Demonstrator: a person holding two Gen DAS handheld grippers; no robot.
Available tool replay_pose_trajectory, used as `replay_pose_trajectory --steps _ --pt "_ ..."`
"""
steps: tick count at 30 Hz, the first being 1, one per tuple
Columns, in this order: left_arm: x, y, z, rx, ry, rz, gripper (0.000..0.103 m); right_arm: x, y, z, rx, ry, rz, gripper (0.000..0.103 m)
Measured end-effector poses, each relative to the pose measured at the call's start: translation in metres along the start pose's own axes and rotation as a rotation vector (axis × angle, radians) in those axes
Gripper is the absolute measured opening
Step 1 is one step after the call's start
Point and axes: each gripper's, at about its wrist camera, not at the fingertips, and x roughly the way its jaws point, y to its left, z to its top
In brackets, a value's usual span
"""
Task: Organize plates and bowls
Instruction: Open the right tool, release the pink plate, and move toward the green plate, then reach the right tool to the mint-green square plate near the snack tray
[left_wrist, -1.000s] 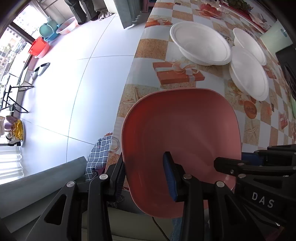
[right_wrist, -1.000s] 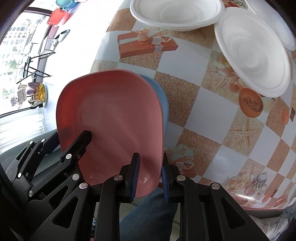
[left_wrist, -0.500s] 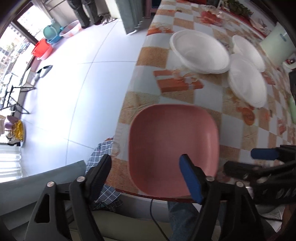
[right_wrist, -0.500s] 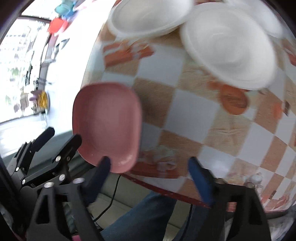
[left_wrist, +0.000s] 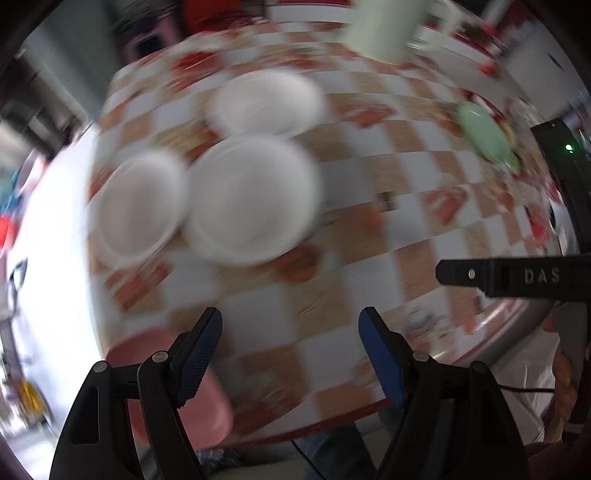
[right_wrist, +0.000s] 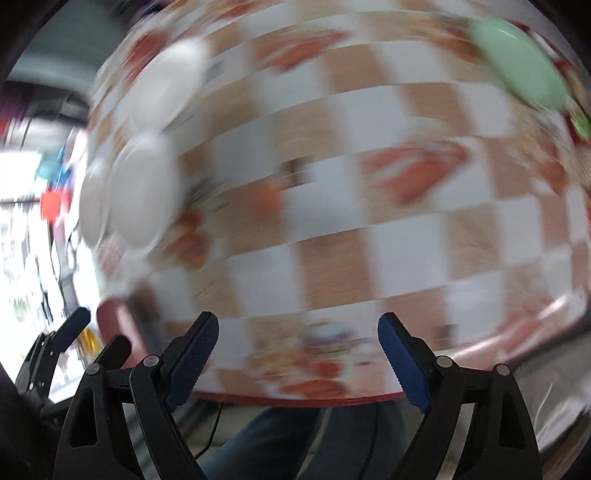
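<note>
**Between dishes: both grippers empty over the table**

Both views are smeared by motion blur, so details are soft. The left gripper (left_wrist: 290, 345) has its fingers spread wide with nothing between them, only the checked table (left_wrist: 369, 229) beyond. The right gripper (right_wrist: 297, 349) is just as wide and just as empty.

The pink plate (left_wrist: 177, 384) lies at the near left edge of the table, partly hidden behind the left gripper's left finger. It is free of both grippers. In the right view only a dark red sliver (right_wrist: 110, 321) of it shows at the same corner.

3 white dishes (left_wrist: 251, 199) sit in a cluster on the left half of the table, their rims close or touching; blur hides whether they are bowls or plates. A green plate (left_wrist: 484, 133) lies well apart from them at the far right. A pale green container (left_wrist: 384, 33) stands at the far edge.

My reading: the pink plate is placed, and the step in hand is the move to the next dish. The cameras now face the white cluster and the green plate, so 1 of these looks like the next target, though which one I cannot tell. The next move calls for slowing down, lining 1 open gripper up with a rim, and closing on the edge without nudging the neighbouring dishes.
</note>
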Motion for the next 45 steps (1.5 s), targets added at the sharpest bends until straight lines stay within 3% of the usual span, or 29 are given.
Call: replay_pose_trajectory --steps 7,14,19,32,45 --pt "0.024 -0.088 0.070 0.109 0.015 -0.056 0.080 -0.044 -0.110 0.039 0.134 -0.102 -0.086 0.089" --pt "0.062 -0.166 0.140 0.060 0.054 -0.101 0.080 -0.071 -0.178 0.103 0.079 -0.187 -0.239 0.089" --pt "0.086 -0.211 0.179 0.019 0.078 -0.118 0.080 -0.075 -0.208 0.147 0.032 -0.197 -0.282 0.089" --pt "0.141 -0.253 0.243 -0.111 0.126 -0.103 0.080 -0.060 -0.233 0.228 -0.088 -0.207 -0.316 0.089" --pt "0.175 -0.273 0.268 -0.160 0.162 -0.123 0.079 -0.036 -0.231 0.272 -0.183 -0.178 -0.313 0.089"
